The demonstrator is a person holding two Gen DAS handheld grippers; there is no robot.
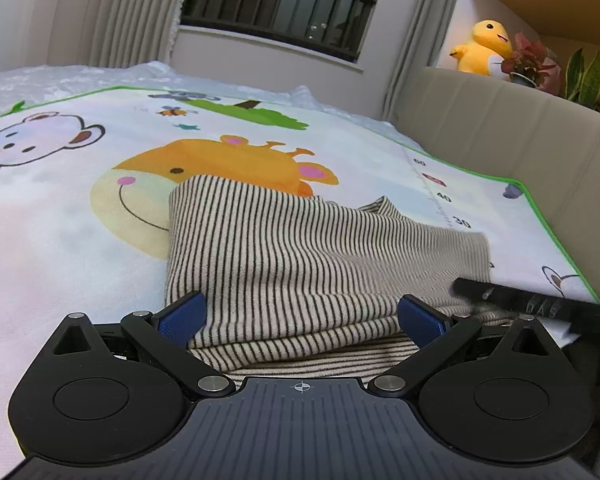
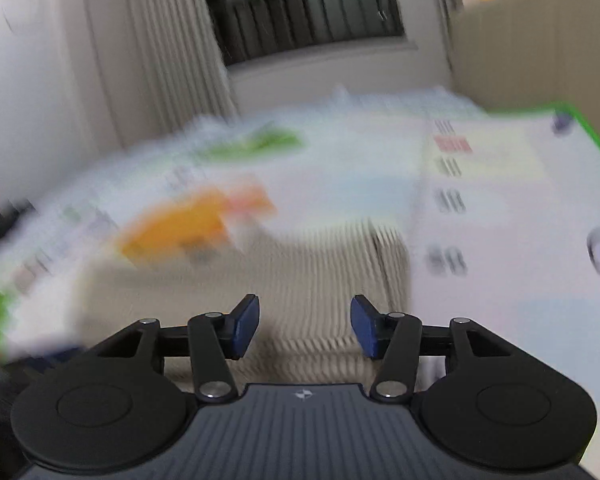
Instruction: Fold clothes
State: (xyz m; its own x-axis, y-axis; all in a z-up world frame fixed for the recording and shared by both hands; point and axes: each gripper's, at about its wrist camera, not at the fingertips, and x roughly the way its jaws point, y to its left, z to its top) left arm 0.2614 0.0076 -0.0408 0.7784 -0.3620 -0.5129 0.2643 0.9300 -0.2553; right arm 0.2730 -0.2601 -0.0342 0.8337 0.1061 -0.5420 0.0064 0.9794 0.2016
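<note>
A beige garment with thin dark stripes lies folded in layers on a cartoon play mat spread over the bed. My left gripper is open, its blue pads on either side of the garment's near folded edge, nothing pinched. The other gripper shows as a black finger at the garment's right edge. In the right wrist view everything is motion-blurred: my right gripper is open above the near part of the striped garment, and holds nothing.
A beige padded headboard runs along the mat's right side. A yellow plush toy and potted plants sit on the ledge behind it. Curtains and a barred window stand beyond the bed.
</note>
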